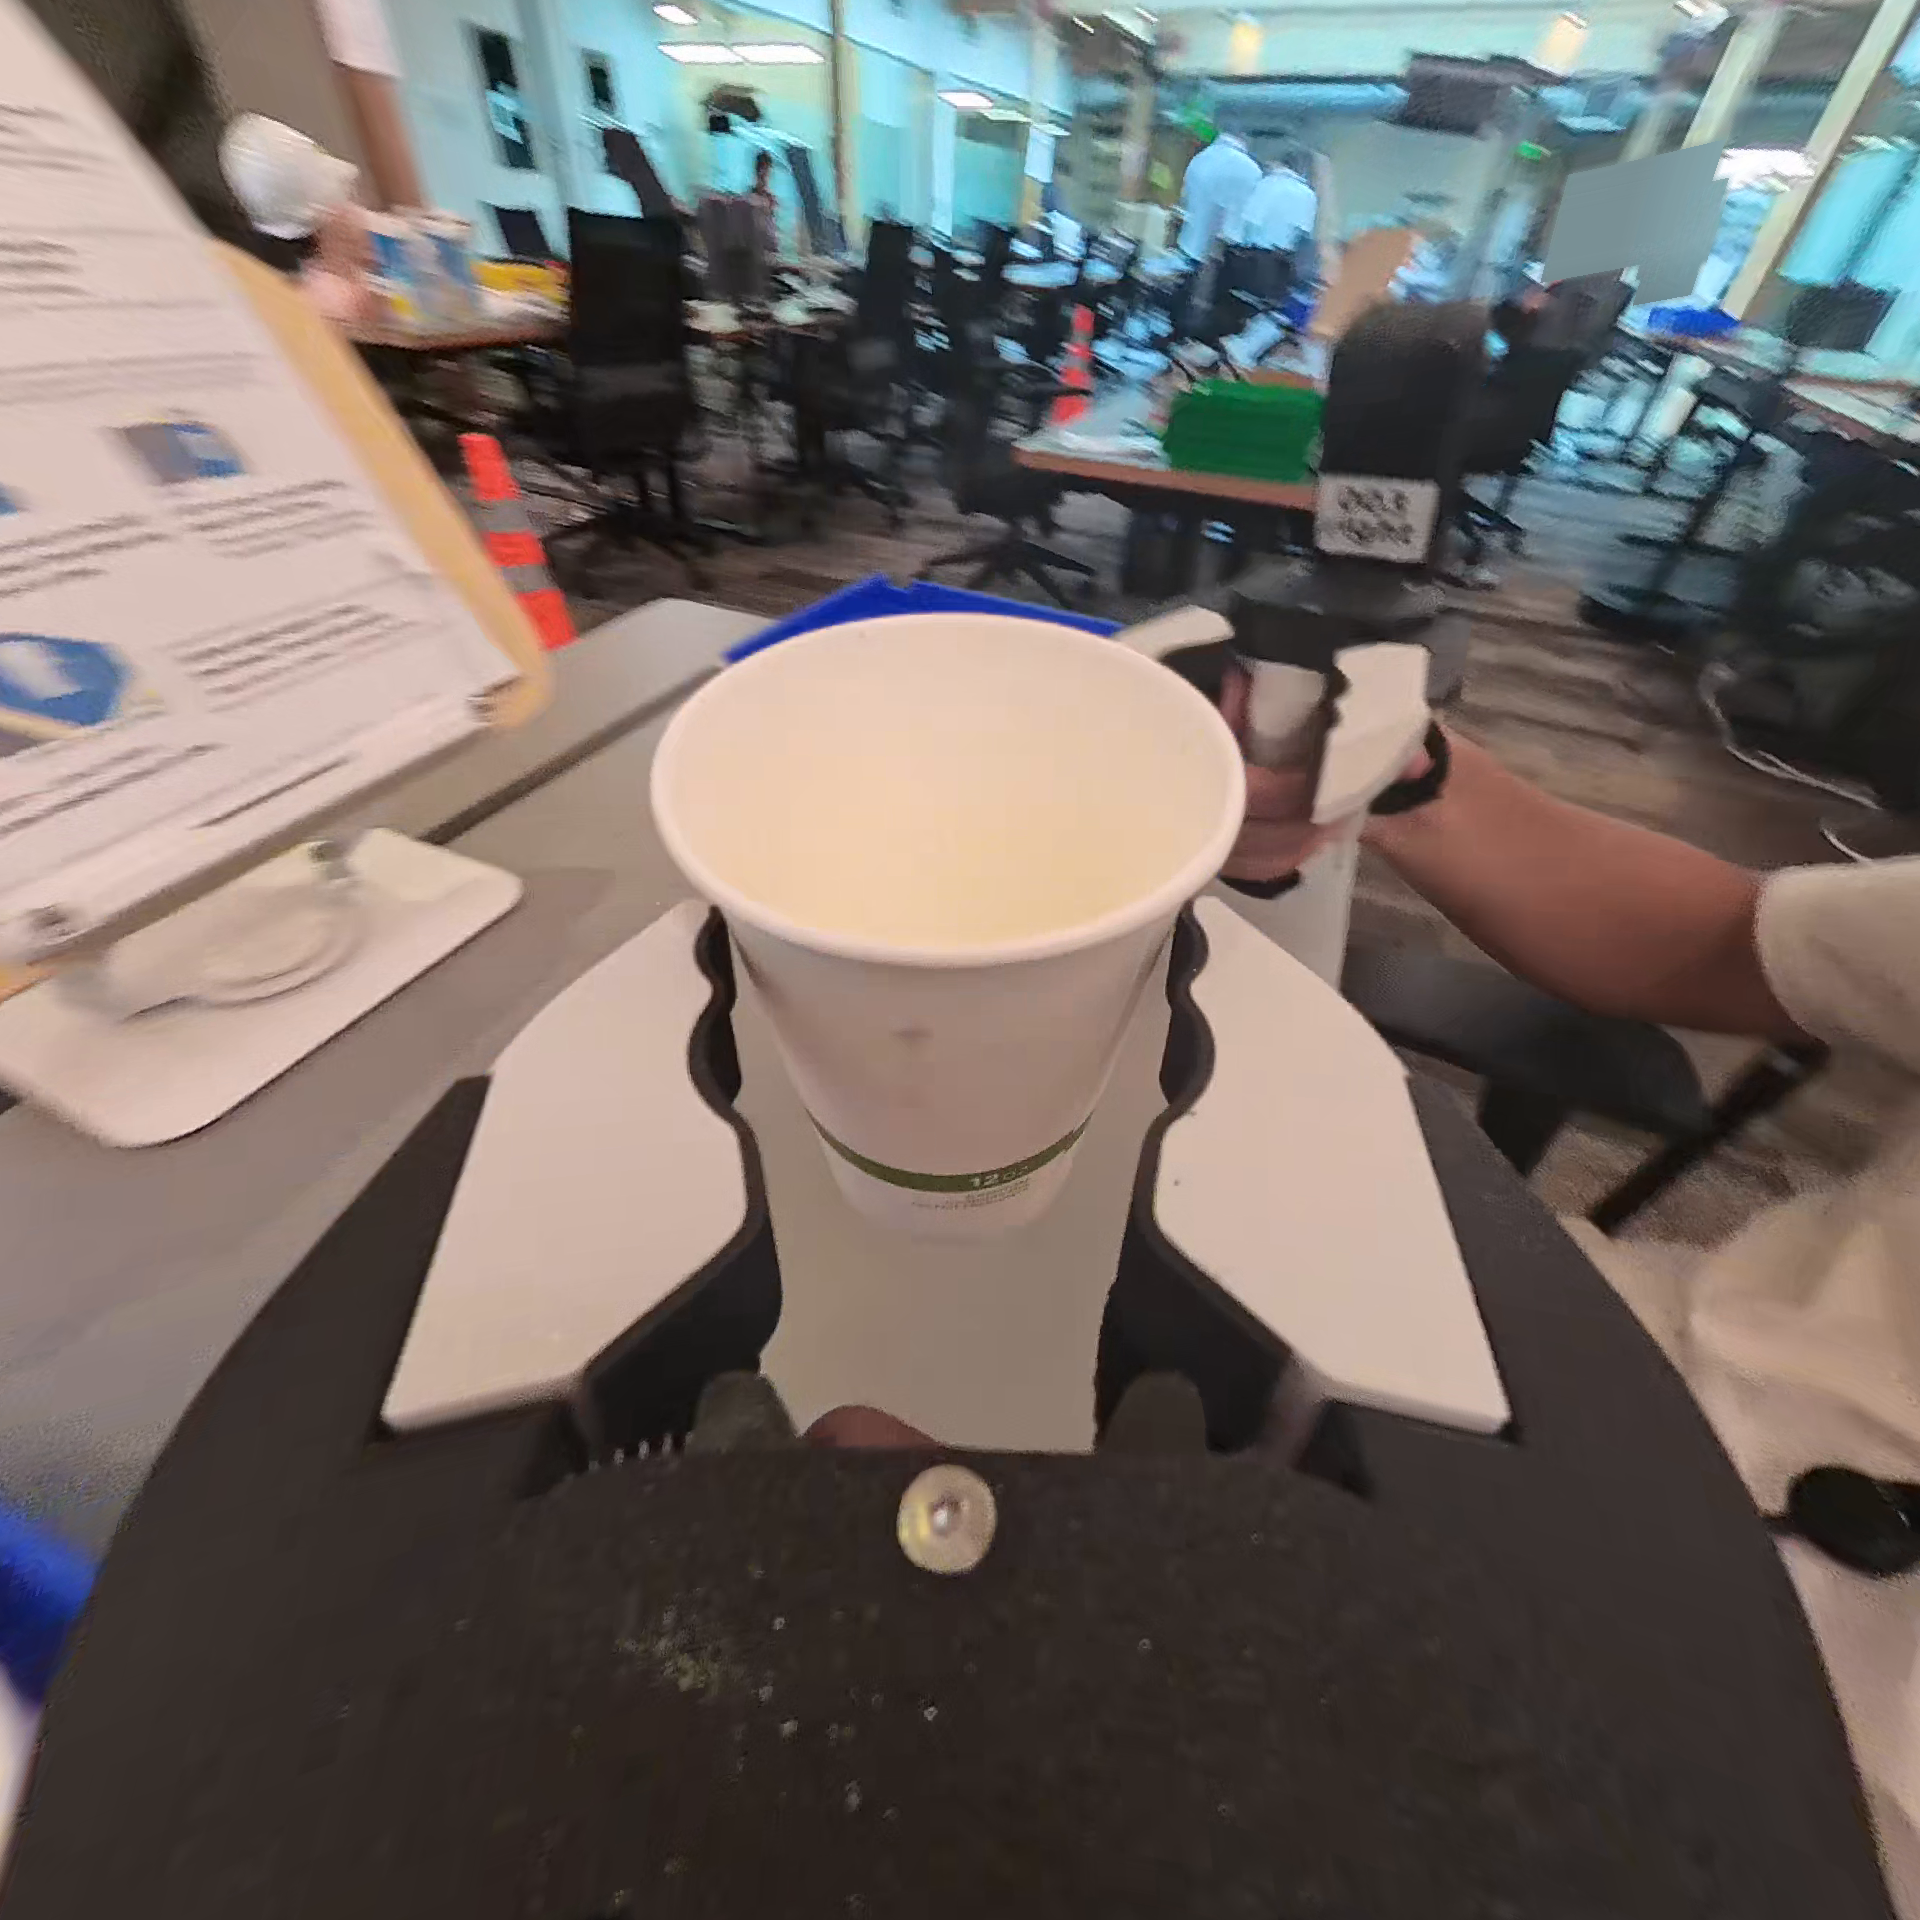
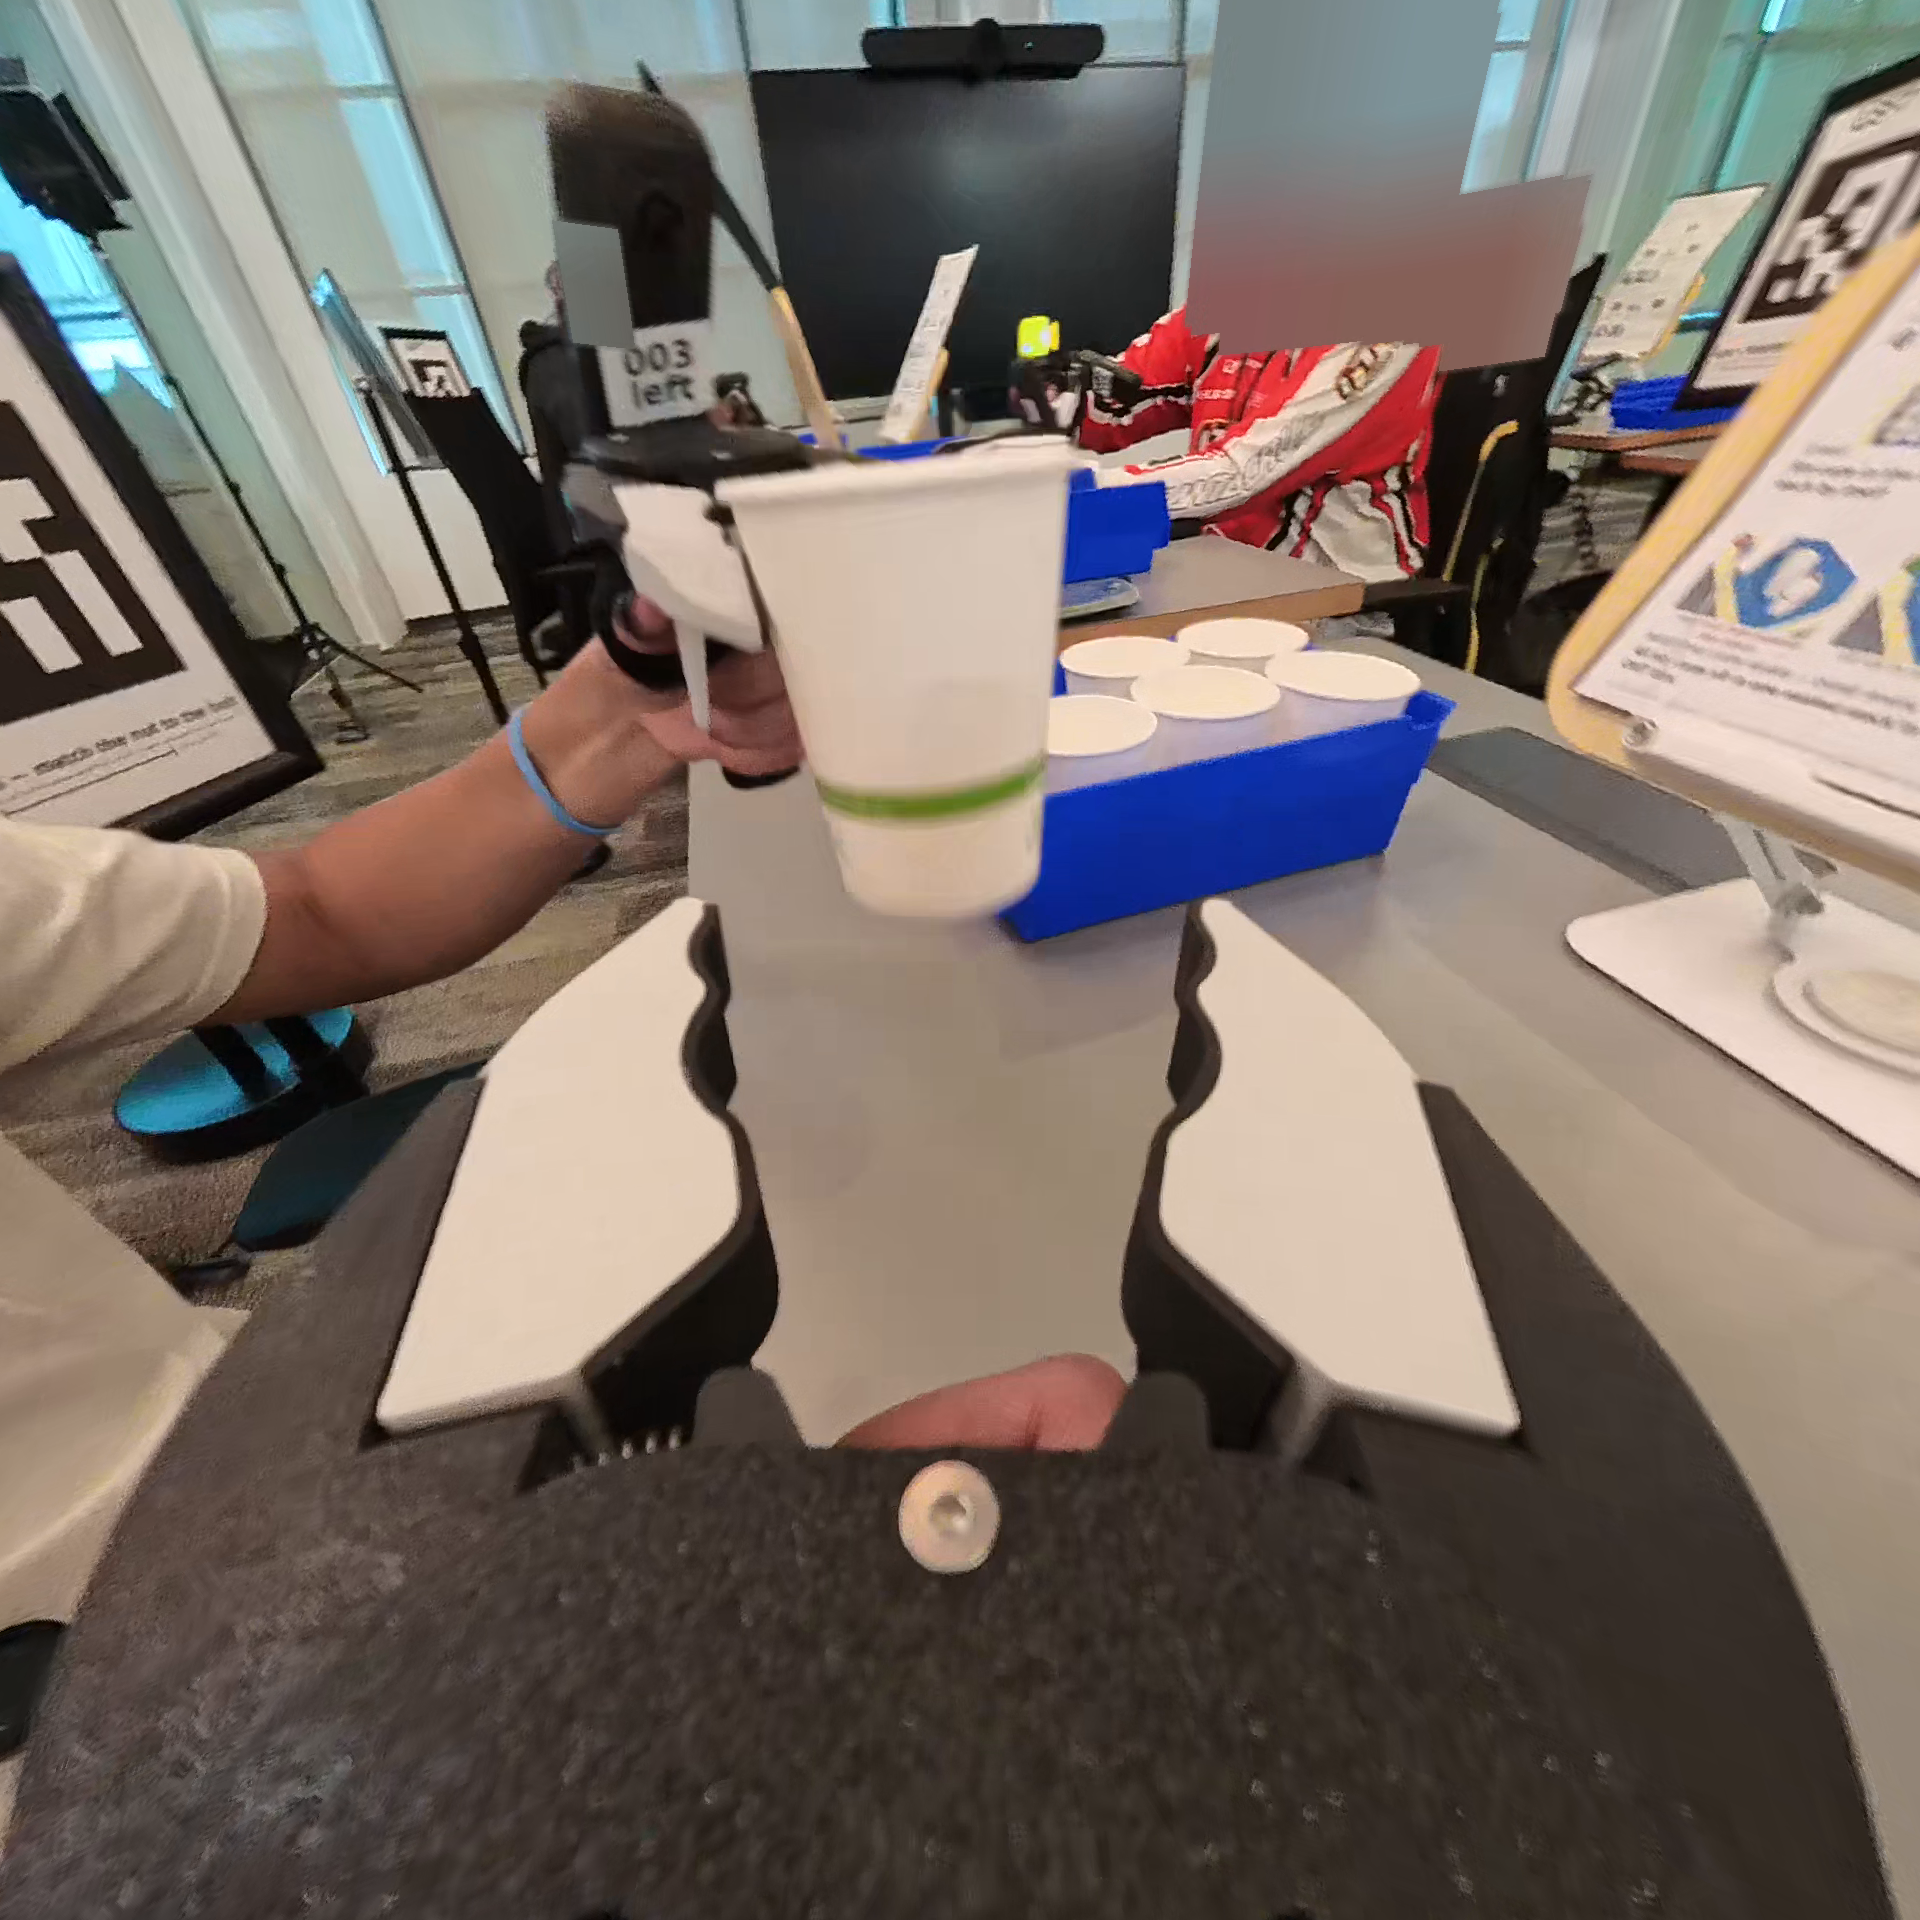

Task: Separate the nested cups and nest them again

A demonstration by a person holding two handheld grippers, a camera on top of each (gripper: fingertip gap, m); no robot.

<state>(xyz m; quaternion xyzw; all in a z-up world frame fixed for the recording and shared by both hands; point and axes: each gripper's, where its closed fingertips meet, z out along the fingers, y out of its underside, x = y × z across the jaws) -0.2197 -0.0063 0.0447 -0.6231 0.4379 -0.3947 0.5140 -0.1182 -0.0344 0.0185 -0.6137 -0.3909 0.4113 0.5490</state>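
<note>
- At the centre of the left wrist view, our left gripper (image 1: 951,997) clamps a white paper cup (image 1: 940,894), held above the grey table (image 1: 582,894).
- Our right gripper (image 2: 951,997) has its jaws apart, holding nothing.
- At centre right of the right wrist view, a blue bin (image 2: 1226,821) holds more cups (image 2: 1205,691).

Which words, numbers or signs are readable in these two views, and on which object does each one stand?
I do not copy writing; these things carry it:
White cup: small print beside its green band.
White tag on the left gripper: short, legible.
Second tag on the right gripper: blurred.
Instruction sheet: text blurred.
Framed poster: caption line, blurred.
</note>
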